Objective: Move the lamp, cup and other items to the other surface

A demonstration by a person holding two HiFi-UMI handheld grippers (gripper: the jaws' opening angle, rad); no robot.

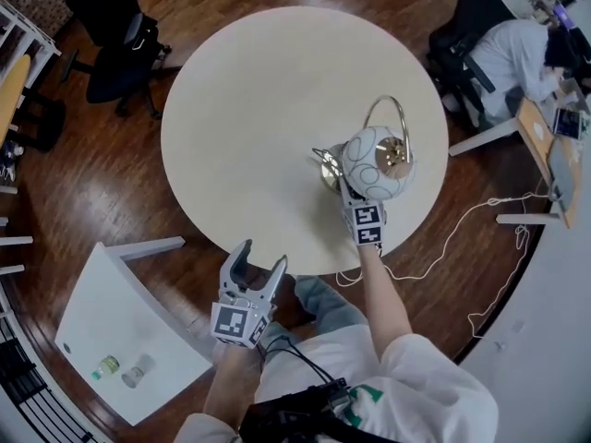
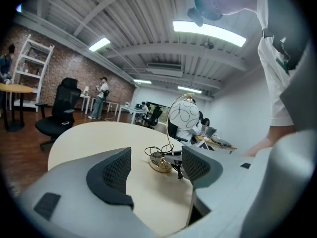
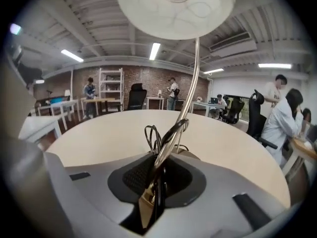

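One lamp [image 1: 377,161] stem sits clamped in the right gripper [image 3: 154,182]; left gripper [image 1: 261,257] gapes empty.

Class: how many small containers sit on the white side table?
2: a green-topped container and a clear container just right of it, near the white side table's lower edge. None looks hidden.

Your head camera is looking steeply down on the round table [image 1: 259,90]. Both gripper cameras are looking across it, sharing the lamp [image 2: 185,114], with the right one sitting nearest.
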